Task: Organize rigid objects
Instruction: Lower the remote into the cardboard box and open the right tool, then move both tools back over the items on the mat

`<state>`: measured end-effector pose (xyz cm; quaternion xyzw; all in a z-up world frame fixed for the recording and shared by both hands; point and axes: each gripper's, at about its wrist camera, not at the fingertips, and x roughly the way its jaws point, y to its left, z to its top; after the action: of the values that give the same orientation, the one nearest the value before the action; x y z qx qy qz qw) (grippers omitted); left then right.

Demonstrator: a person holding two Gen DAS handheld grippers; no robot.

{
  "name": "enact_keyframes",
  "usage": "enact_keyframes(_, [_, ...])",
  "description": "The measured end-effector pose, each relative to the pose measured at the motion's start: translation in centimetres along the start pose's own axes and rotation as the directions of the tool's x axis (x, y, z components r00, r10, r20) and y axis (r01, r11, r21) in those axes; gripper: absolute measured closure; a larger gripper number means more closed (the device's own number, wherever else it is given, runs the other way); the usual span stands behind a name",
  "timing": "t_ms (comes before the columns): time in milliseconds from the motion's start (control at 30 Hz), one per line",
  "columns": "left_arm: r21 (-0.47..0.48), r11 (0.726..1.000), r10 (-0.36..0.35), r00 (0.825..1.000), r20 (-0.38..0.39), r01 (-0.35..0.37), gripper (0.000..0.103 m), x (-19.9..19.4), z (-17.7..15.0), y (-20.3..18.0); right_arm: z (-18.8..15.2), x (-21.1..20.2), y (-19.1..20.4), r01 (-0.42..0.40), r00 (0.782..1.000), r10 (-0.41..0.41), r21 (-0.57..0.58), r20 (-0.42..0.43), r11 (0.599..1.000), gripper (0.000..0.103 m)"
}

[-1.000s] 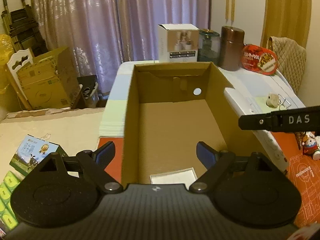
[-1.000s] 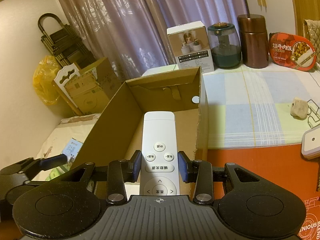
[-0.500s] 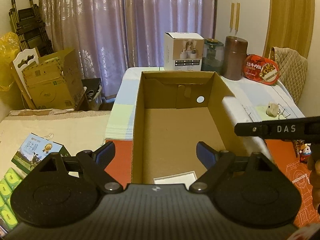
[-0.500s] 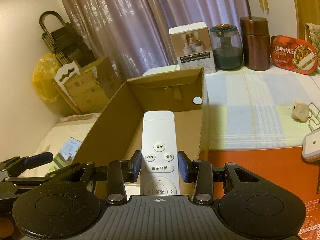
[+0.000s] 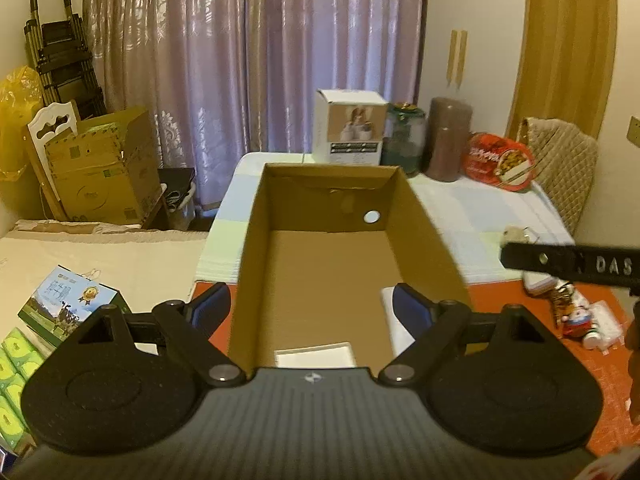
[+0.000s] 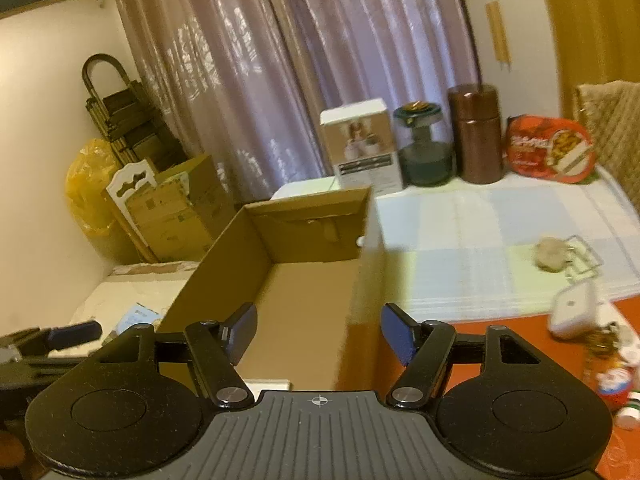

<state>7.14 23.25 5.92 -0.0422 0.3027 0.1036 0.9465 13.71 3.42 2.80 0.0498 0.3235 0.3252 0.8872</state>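
This is a home room: long purple curtains [image 5: 256, 52] hang at the back, a quilted chair [image 5: 560, 168] stands at the surface's far right corner, and food containers [image 6: 548, 148] stand along its far edge.

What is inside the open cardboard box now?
Inside the cardboard box I see a white flat card at the near end and a white object along the right wall, partly hidden by the left tongs. The nearest floor is covered.

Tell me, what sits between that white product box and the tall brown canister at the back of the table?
A dark green glass jar stands between the white product box and the brown canister, clearest in the right wrist view.
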Motion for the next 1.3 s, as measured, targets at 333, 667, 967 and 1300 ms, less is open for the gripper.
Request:
enact_keyframes(333, [-0.012, 0.998, -0.058, 0.997, 0.044, 0.059, 0.018, -4.8, -0.7, -4.2, -4.1, -8.4, -3.8, 0.12, 0.992, -0.12, 0.003, 0.04, 0.993, 0.036])
enact_keyframes(667, [0.013, 0.986, -0.167, 0.986, 0.021, 0.166, 0.018, -7.2, -3.1, -10.5, -8.9, -15.7, -8.5, 0.259, 0.965, -0.258, -0.002, 0.055, 0.966, 0.035])
enact_keyframes(967, [0.055, 0.971, -0.231, 0.973, -0.024, 0.232, 0.018, -6.7, -4.4, -15.8, -10.3, -19.6, -13.6, 0.353, 0.932, -0.358, 0.075, 0.065, 0.933, 0.034])
enact_keyframes(1300, [0.108, 0.952, -0.28, 0.957, -0.072, 0.287, 0.018, -4.7, -5.2, -20.1, -10.0, -21.5, -17.9, 0.407, 0.906, -0.417, 0.116, 0.071, 0.906, 0.034])
